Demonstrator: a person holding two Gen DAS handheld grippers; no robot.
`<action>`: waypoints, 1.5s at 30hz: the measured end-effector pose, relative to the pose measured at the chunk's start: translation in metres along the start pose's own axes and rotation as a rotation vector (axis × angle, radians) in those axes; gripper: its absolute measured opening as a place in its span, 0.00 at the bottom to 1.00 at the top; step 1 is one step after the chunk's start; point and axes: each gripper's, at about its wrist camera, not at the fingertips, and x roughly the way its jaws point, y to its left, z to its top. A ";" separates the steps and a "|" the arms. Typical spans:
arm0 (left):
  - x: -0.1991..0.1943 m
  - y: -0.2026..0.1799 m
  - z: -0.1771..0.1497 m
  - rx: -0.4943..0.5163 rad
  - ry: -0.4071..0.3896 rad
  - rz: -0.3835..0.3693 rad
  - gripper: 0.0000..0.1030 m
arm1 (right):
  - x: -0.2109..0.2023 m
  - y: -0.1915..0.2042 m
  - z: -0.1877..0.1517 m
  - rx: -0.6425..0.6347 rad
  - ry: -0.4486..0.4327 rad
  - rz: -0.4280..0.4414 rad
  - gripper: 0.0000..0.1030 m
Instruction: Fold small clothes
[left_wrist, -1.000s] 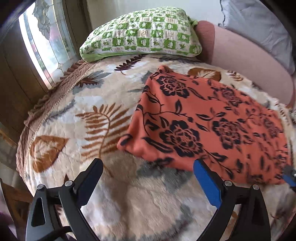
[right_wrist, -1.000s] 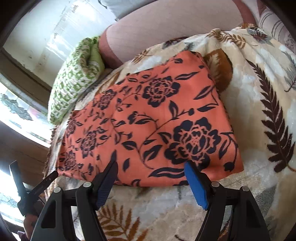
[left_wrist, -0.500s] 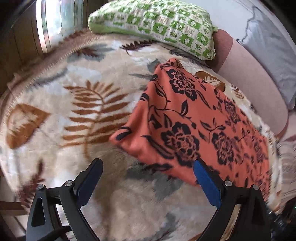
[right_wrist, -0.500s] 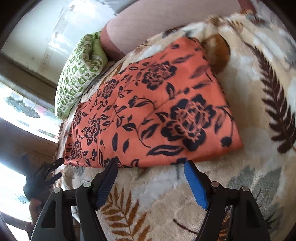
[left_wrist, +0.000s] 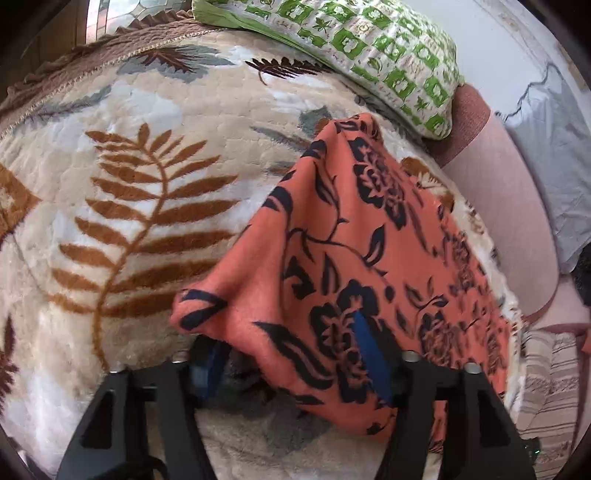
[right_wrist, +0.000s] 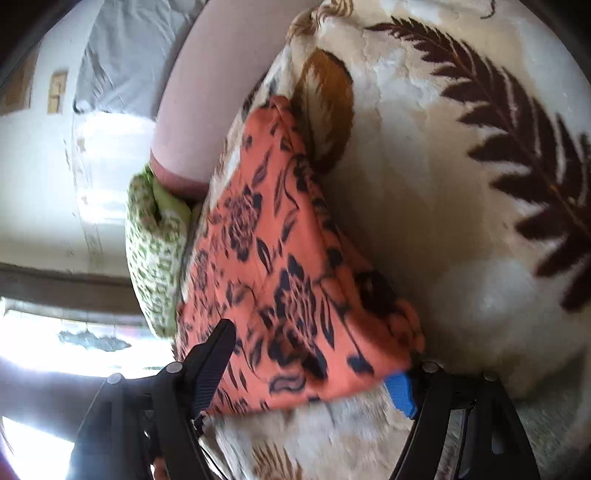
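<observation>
The bed is covered by a plush leaf-print blanket, which gives a broad, soft surface for folding. A green patterned pillow lies at the far edge beside a pink cushioned headboard, both clear of the working area.

The orange floral garment lies spread on the blanket, running from near the pillow toward the cameras. Its near edge is the edge presented to both tools, probably so that it can be lifted and carried over onto the far part.

The left gripper straddles the near left corner of the garment. Its jaws are closing, with cloth between them; one blue pad lies on top of the fabric and the other sits below the raised corner. Firm contact is not yet evident.

The right gripper straddles the near right corner. Its jaws stand wide, one above and one beneath the cloth, without pressing on it.
</observation>
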 end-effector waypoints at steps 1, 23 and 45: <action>0.001 -0.001 0.001 -0.008 -0.006 -0.005 0.70 | 0.002 0.002 0.002 -0.005 -0.015 0.015 0.76; -0.096 0.015 -0.052 0.221 -0.092 -0.042 0.18 | -0.049 0.061 -0.061 -0.401 -0.113 -0.158 0.16; -0.163 0.032 -0.092 0.444 -0.368 0.252 0.64 | -0.080 0.090 -0.117 -0.529 -0.031 -0.340 0.70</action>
